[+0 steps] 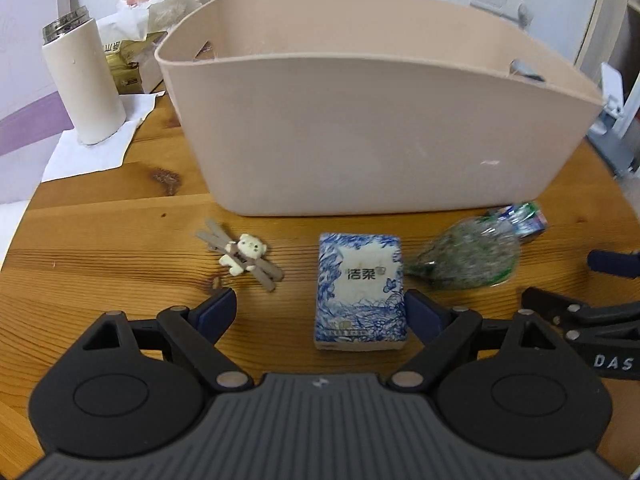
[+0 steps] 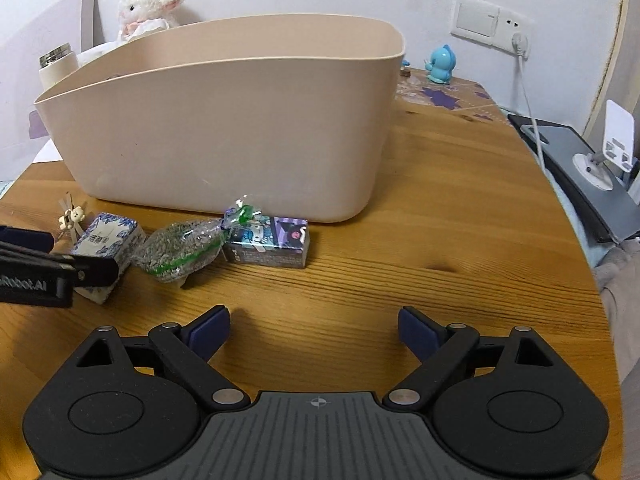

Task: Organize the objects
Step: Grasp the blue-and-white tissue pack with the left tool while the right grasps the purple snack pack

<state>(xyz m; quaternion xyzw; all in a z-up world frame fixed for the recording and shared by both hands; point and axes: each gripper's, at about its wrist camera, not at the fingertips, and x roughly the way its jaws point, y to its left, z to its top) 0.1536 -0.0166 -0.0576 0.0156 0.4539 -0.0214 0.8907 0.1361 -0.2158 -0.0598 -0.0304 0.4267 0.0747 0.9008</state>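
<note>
A beige plastic bin stands on the wooden table, also in the right wrist view. In front of it lie a bear hair clip, a blue-and-white tissue pack, a clear bag of green bits and a small dark printed box. My left gripper is open, low over the table, with the tissue pack's near end between its fingers, by the right finger. My right gripper is open and empty, short of the box.
A white thermos on white paper, a tissue box and a plush lamb stand at the back left. A blue figurine, a wall socket with cable and a dark tray with a phone stand are on the right.
</note>
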